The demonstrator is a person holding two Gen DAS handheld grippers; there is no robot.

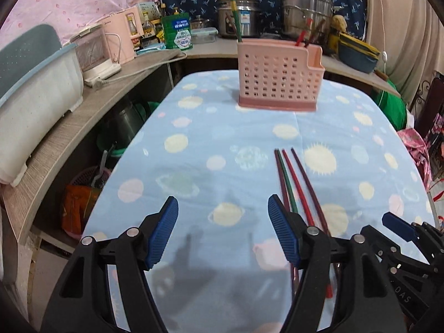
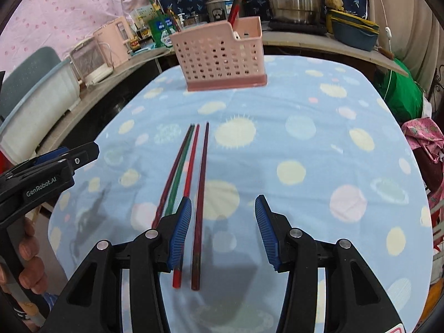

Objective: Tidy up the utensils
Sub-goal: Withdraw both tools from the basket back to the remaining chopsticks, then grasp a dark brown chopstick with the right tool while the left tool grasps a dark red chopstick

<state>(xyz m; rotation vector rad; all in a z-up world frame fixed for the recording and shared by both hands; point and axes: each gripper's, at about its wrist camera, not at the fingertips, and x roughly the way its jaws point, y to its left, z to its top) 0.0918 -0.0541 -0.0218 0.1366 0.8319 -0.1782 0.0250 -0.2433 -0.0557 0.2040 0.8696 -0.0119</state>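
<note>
1. Blue-clothed counter (image 2: 305,111): pink holder (image 2: 219,55) at far end, already holding some chopsticks.
2. 4 chopsticks (image 2: 194,172) lying loose mid-counter; pickup step likely next.
3. Right gripper (image 2: 223,231): jaws released, straddling the rightmost stick; needs lowering, then clenching.
4. Left gripper (image 1: 223,231): jaws released, empty.
5. Stick butts visible only from the right wrist.
</note>
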